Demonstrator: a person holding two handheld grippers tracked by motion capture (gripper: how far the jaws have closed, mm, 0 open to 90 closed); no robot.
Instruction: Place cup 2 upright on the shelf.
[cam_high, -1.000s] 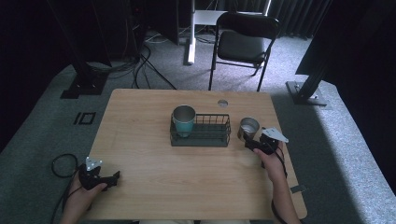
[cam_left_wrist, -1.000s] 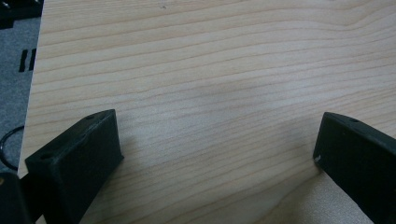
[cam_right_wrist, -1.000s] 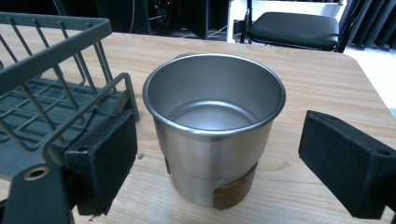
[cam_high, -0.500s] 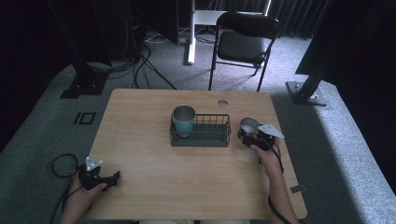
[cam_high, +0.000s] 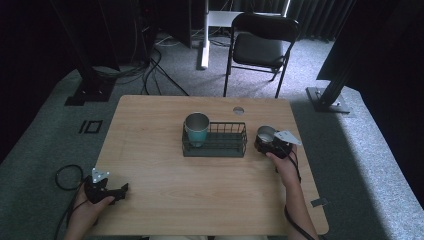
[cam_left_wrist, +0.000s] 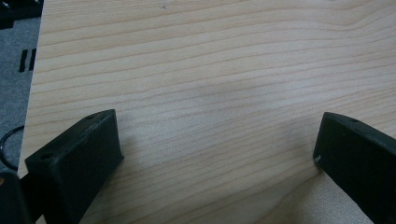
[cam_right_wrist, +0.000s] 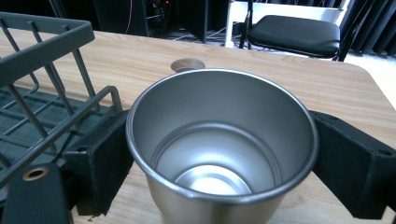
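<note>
A bare steel cup (cam_high: 266, 133) stands upright on the table just right of a dark wire basket (cam_high: 222, 148). My right gripper (cam_high: 264, 143) reaches it from the near side. In the right gripper view the cup (cam_right_wrist: 219, 116) sits between the two black jaws of my right gripper (cam_right_wrist: 220, 154), and both press against its wall. A teal cup (cam_high: 196, 128) stands upright in the basket's left end. My left gripper (cam_high: 122, 189) rests near the table's front left corner. Its jaws stand wide apart over bare wood in the left gripper view (cam_left_wrist: 219, 154).
The wooden table (cam_high: 165, 170) has a round cable hole (cam_high: 238, 110) behind the basket. The basket's wire wall (cam_right_wrist: 42, 93) lies close to the left of my right gripper. A black folding chair (cam_high: 262, 50) stands on the floor beyond the table's far edge.
My right gripper has moved forward and left to the steel cup, and its jaws now sit around it. The left gripper has stayed put.
</note>
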